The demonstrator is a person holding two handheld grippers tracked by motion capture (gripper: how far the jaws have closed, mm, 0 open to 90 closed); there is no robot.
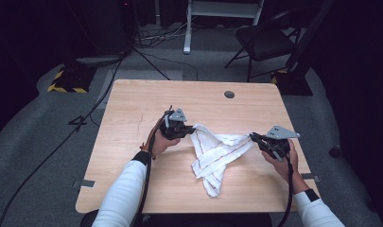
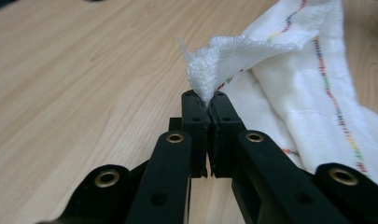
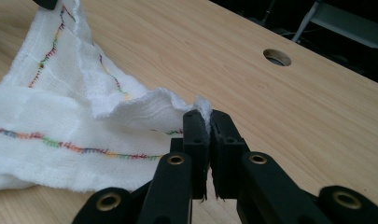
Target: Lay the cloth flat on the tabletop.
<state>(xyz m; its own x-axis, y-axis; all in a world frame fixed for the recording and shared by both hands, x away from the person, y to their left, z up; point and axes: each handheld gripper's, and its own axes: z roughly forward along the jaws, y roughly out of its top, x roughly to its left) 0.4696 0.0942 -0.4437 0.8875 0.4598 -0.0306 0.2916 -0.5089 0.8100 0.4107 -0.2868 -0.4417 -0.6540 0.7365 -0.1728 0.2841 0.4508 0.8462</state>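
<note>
A white cloth with thin coloured stitched lines lies bunched on the wooden table, stretched between my two grippers. My left gripper is shut on the cloth's left corner; in the left gripper view a tuft of cloth sticks up from between the closed jaws. My right gripper is shut on the cloth's right corner, and in the right gripper view the cloth's hem runs off to the left from the pinch. The lower part of the cloth hangs toward the table's near edge.
A round cable hole sits near the table's far edge, also seen as the hole in the right gripper view. Behind the table stand a black folding chair, a white stand and loose floor cables.
</note>
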